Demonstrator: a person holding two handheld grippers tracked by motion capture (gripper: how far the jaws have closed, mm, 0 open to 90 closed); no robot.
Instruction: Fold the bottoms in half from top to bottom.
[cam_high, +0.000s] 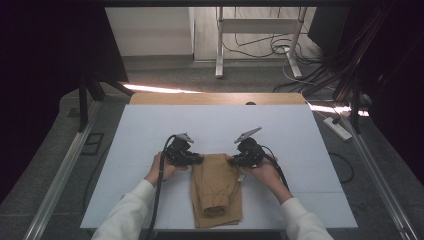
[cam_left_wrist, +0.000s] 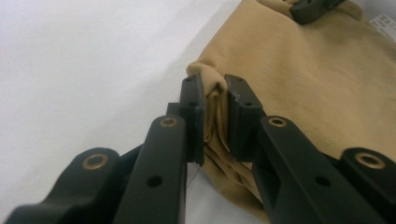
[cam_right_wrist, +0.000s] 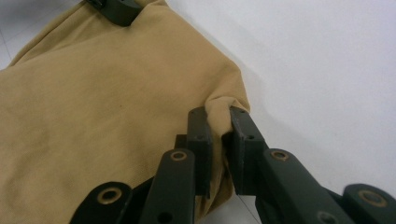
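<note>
Two black grippers, left gripper (cam_high: 199, 159) and right gripper (cam_high: 231, 160), pinch the far corners of soft, folded tan trousers (cam_high: 216, 190). Gripper views show bunched cloth clamped; high view shows a gathered cuff (cam_high: 216, 209) near.

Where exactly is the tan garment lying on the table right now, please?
In the high view the tan garment lies on the white table near its front edge, centred, its far corners pinched by the left gripper and right gripper.

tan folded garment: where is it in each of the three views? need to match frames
High view: the tan garment lies low at centre on the white table, between the left gripper and right gripper.
Left gripper view: upper right, one corner pinched between the jaws.
Right gripper view: left and centre, a corner pinched between the jaws.
Shared landmark: the garment's two far corners, each clamped by a gripper.
</note>
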